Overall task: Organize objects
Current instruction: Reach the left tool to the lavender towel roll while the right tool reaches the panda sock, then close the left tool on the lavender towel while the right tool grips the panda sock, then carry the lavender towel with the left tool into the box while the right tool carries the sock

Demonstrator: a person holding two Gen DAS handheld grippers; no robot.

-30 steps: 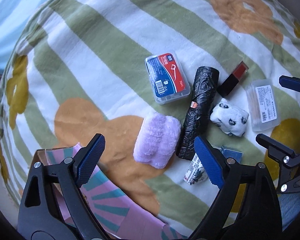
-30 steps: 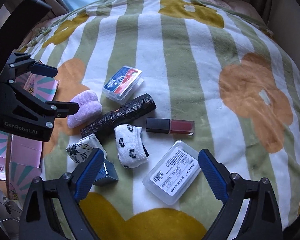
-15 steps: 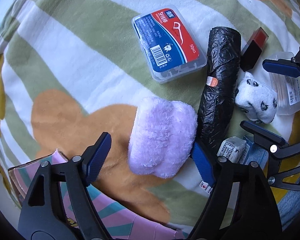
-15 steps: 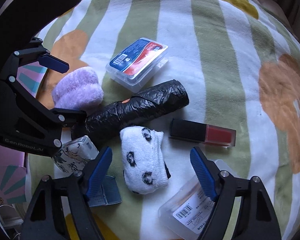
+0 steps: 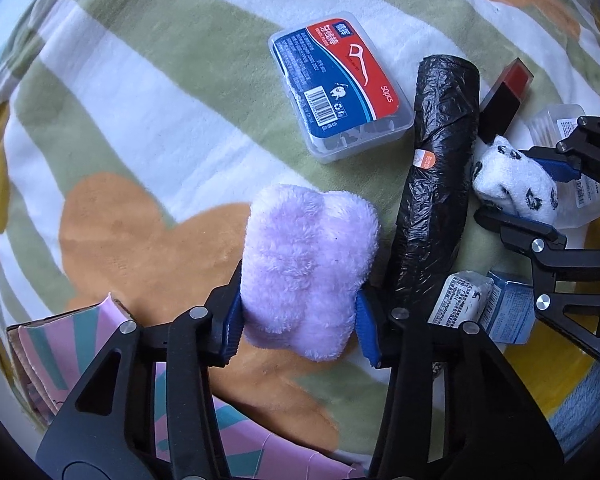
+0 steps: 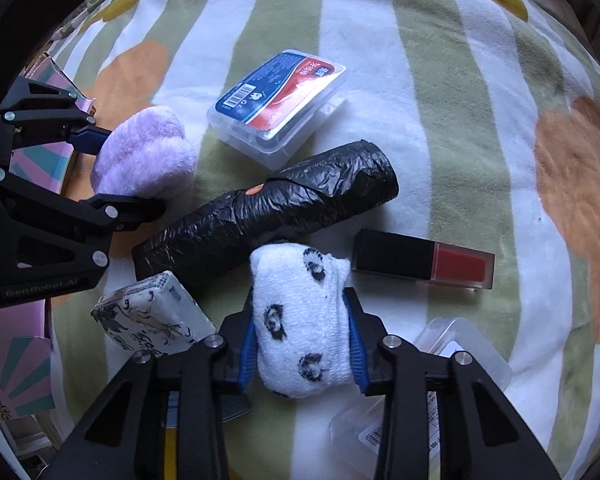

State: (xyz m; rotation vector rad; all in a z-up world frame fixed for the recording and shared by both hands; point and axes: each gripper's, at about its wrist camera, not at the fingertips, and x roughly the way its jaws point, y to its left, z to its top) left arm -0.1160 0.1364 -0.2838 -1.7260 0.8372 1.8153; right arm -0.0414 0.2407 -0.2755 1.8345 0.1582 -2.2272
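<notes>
The left gripper (image 5: 298, 312) is seen at the lower centre of the left wrist view, its blue pads pressed against both sides of the purple fluffy cloth (image 5: 308, 268), which is pinched between them low in the frame on the striped flowered blanket (image 5: 140, 120). In the right wrist view the right gripper (image 6: 302, 346) is closed around the white patterned sock (image 6: 300, 320) at the lower centre, one pad on each side of it. The black bag roll (image 6: 268, 216) is laid diagonally across the middle of that view, just above the sock and touching it. The floss pick box (image 6: 278, 100) is placed above the roll, and the red lip tint (image 6: 422, 258) is seen to the right of the sock. A printed tissue pack (image 6: 152, 312) is found at the lower left, just beside the roll. A clear plastic case (image 6: 452, 376) is partly hidden behind the right gripper at the lower right. A pink patterned box (image 5: 60, 340) is visible at the lower left of the left wrist view.
</notes>
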